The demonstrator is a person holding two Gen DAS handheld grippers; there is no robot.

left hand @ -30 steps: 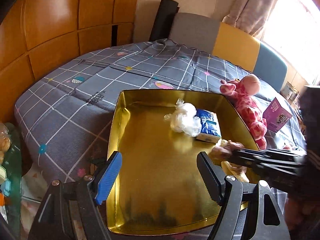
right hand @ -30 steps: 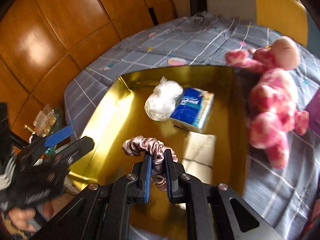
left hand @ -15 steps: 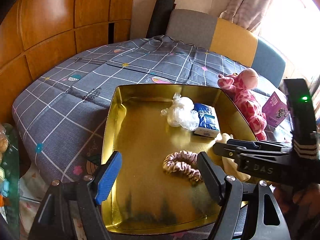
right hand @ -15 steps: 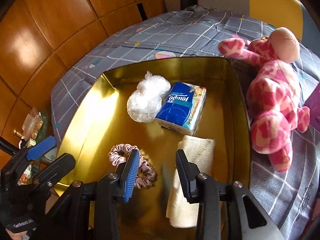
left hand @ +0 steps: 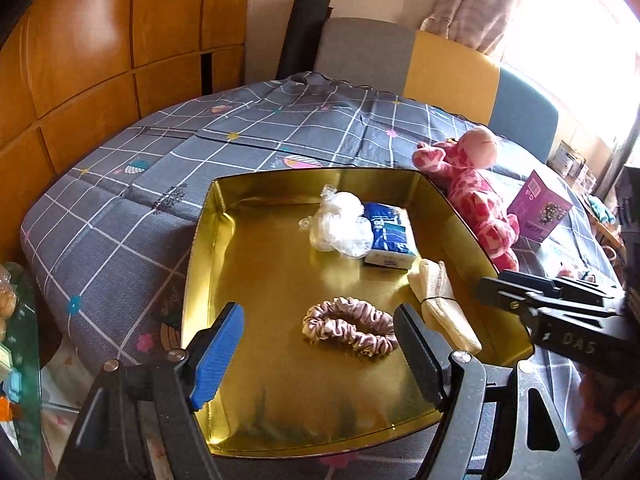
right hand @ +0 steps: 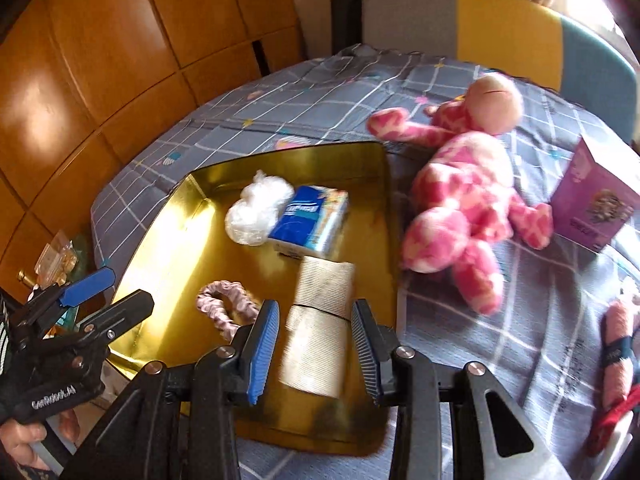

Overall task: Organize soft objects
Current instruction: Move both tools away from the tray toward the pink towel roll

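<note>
A gold tray [left hand: 208, 264] [right hand: 168, 220] lies on the grey checked bedspread. In it are a pink satin scrunchie [left hand: 348, 326] [right hand: 224, 304], a clear plastic bag [left hand: 340, 226] [right hand: 256, 208], a blue tissue pack [left hand: 390, 236] [right hand: 310, 220] and a beige rolled cloth [left hand: 440, 304] [right hand: 320, 328]. A pink plush toy [left hand: 476, 196] [right hand: 460, 200] lies right of the tray. My left gripper [left hand: 320, 356] is open and empty over the tray's near end. My right gripper [right hand: 316, 344] is open and empty above the rolled cloth.
A purple box [left hand: 538, 210] [right hand: 596, 200] stands right of the plush. A pink rolled item with a dark band [right hand: 618, 348] lies at the far right. Wooden wall panels and a grey, yellow and blue headboard [left hand: 448, 60] border the bed. A glass side table [left hand: 16, 320] stands at the left.
My right gripper opened, let the pink scrunchie drop into the tray, and drew back to the right. The left gripper rose slightly and stays open.
</note>
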